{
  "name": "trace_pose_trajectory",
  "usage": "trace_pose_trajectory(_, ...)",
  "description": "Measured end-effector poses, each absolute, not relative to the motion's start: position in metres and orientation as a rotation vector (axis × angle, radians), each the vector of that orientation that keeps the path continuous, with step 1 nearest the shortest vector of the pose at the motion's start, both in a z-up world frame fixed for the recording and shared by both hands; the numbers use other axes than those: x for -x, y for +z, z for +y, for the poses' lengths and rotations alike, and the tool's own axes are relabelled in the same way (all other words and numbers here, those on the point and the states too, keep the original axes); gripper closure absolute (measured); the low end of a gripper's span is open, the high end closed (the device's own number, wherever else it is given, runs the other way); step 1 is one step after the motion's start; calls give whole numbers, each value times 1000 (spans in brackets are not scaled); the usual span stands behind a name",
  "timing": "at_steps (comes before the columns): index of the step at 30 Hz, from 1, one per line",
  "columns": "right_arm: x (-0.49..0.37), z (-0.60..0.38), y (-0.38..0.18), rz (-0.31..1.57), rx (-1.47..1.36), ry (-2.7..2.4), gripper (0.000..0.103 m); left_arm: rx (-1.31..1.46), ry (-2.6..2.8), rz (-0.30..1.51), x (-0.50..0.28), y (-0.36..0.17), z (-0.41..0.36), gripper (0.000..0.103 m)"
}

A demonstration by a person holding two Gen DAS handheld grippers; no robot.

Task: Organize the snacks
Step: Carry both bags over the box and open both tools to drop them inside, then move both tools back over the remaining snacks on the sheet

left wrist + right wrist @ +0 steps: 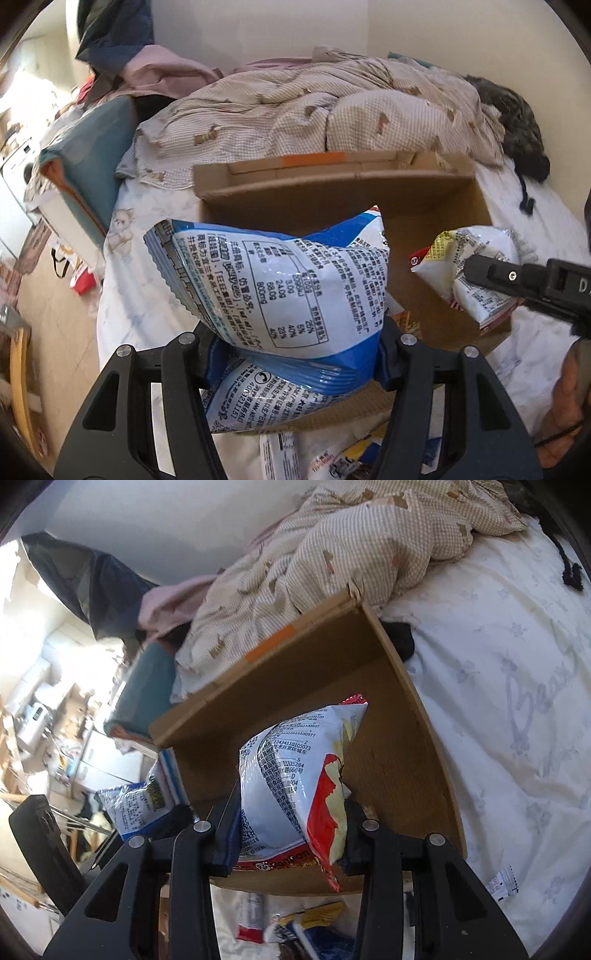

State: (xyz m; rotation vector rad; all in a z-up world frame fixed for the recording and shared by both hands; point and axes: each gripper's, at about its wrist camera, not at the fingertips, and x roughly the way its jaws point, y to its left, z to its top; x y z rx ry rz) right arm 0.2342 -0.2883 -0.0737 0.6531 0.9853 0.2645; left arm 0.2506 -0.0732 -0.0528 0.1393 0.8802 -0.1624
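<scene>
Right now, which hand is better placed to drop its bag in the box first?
Probably right: its gripper holds the red-white bag already over the cardboard box. The left gripper's blue bag hangs at the box's near edge.

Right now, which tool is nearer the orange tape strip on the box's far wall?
Hard to call; both hang over the cardboard box, well short of the orange tape. Left tool grips the blue bag, right tool the red bag.
</scene>
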Motion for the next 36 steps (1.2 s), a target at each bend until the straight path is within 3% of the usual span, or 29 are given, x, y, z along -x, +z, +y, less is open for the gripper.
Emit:
trace_pose_trajectory(13, -236, -288, -86, 1006, -622, 218, 56, -97, -187, 941, -254, -60, -74, 43)
trace_pose_trajectory(14, -236, -288, -87, 1006, -622, 213, 53, -98, -177, 937, -254, -59, -74, 40)
trace_pose_trajectory(16, -236, -286, -89, 1008, -623, 188, 26, -100, -166, 950, -254, -61, -74, 30)
trace_pose_trajectory(18, -235, -287, -90, 1006, -620, 168, 20, -80, -157, 961, -254, -62, -71, 17)
trace_pose_trajectory(19, -235, -287, -90, 1013, -616, 165, 20, -63, -153, 962, -253, -61, -69, 13)
trace_pose_trajectory(25, -234, -293, -84, 1008, -617, 138, 20, -3, -160, 974, -252, -57, -59, 13)
trace_pose_trajectory(30, -221, -303, -45, 863, -616, 147, 19, 38, -150, 947, -252, -48, -52, 13)
trace_pose_trajectory(36, -217, -301, -46, 929, -588, 144, 18, 52, -159, 963, -249, -47, -53, 13)
